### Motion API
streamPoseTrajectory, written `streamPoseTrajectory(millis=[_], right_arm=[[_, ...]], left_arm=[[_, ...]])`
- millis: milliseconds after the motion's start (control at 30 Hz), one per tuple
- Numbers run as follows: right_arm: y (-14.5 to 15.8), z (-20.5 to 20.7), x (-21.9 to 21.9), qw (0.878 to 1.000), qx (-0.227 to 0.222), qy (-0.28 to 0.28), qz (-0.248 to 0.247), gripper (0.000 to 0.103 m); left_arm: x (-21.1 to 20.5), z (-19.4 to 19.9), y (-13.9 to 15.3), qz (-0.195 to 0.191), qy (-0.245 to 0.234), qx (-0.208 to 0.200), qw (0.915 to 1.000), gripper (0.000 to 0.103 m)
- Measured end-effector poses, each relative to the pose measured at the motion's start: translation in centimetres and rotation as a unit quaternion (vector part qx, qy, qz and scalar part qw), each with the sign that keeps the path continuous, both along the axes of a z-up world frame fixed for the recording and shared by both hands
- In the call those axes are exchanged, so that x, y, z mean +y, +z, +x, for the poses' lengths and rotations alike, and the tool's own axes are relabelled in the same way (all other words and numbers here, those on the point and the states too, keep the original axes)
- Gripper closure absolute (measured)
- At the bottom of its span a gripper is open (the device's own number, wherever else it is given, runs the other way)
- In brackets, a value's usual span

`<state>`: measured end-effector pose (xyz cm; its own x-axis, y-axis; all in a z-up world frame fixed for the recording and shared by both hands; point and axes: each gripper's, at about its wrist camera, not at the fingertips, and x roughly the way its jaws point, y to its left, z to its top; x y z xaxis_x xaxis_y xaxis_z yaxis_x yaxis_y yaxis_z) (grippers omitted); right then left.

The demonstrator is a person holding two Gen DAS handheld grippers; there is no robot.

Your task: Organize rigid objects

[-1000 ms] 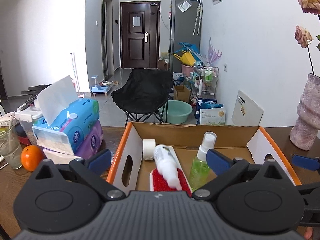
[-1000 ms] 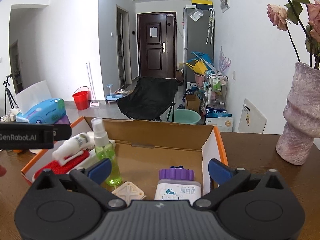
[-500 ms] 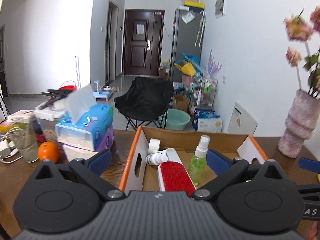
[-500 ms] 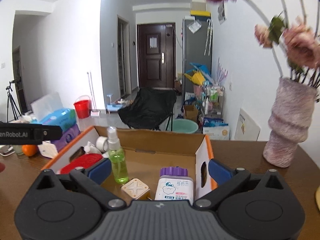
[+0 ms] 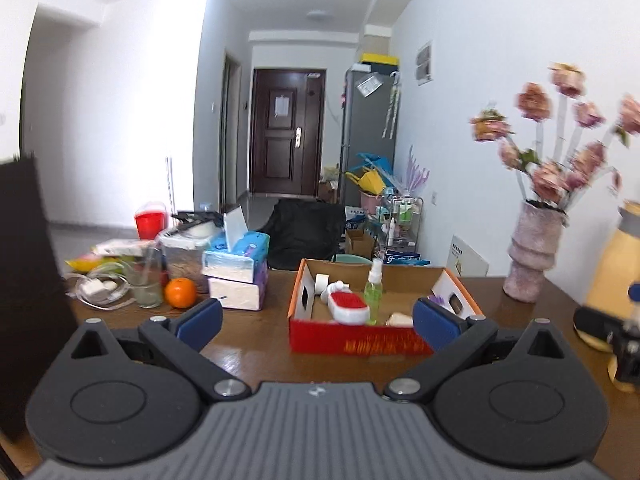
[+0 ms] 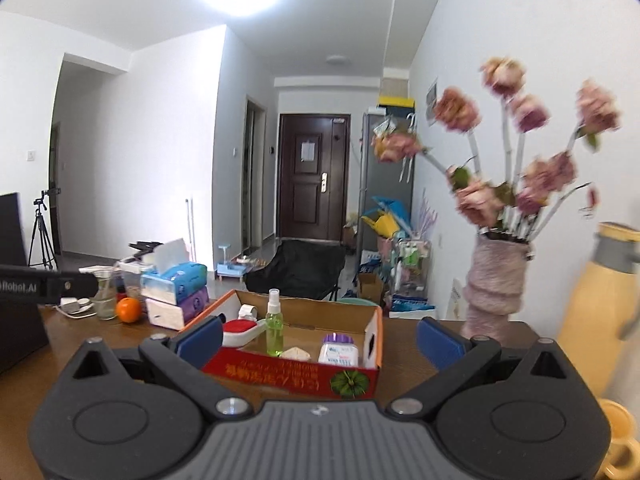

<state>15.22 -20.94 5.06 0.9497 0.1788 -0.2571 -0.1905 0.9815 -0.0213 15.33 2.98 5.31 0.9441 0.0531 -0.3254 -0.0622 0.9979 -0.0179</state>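
Both grippers pulled back from box, jaws wide, nothing held.

Surface/room: brown wooden table [image 5: 256,344]; hallway w/ dark door [image 5: 286,146] behind. Cardboard box [image 5: 356,340] sits mid-table, holding green spray bottle [image 5: 373,292] upright, red brush [image 5: 348,306], tape roll [image 5: 321,283], purple-capped jar [image 6: 338,354]. Tissue packs [image 5: 236,270], orange [image 5: 181,293] to box's left; pink vase [image 5: 530,256] w/ flowers to its right. Pose: left gripper [image 5: 316,322] level, aimed at box front, fingers spread, empty. Right gripper [image 6: 320,342] same, fingers spread, empty, box between its pads. Change vs 1.0 s ago: both cams were close over box interior; now box's red front wall shows and box is well apart from both grippers.
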Motion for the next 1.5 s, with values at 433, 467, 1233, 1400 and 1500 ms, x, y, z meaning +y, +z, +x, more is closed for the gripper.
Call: streamPoseTrajectory(millis=[433, 467, 1233, 1400, 1500], right_arm=[[-1.3, -14.7, -1.2, 1.000, 0.020, -0.004, 0.009, 0.000], [-1.5, -15.3, -1.2, 1.000, 0.022, -0.004, 0.009, 0.000], [-1.9, -18.9, -0.8, 1.000, 0.014, -0.003, 0.007, 0.000], [-2.0, -18.9, -0.8, 1.000, 0.016, -0.004, 0.006, 0.000], [-2.1, -18.8, -0.8, 1.000, 0.017, -0.003, 0.005, 0.000]], left_arm=[[-2.0, -14.3, -3.1, 0.041, 0.008, 0.015, 0.9990, 0.000], [-2.0, -14.7, -3.3, 0.042, 0.008, 0.017, 0.9989, 0.000], [-2.0, -17.6, -3.8, 0.042, 0.003, 0.014, 0.9990, 0.000], [-2.0, -17.6, -3.9, 0.041, 0.003, 0.016, 0.9990, 0.000], [-1.9, -17.6, -4.0, 0.040, 0.004, 0.017, 0.9990, 0.000]])
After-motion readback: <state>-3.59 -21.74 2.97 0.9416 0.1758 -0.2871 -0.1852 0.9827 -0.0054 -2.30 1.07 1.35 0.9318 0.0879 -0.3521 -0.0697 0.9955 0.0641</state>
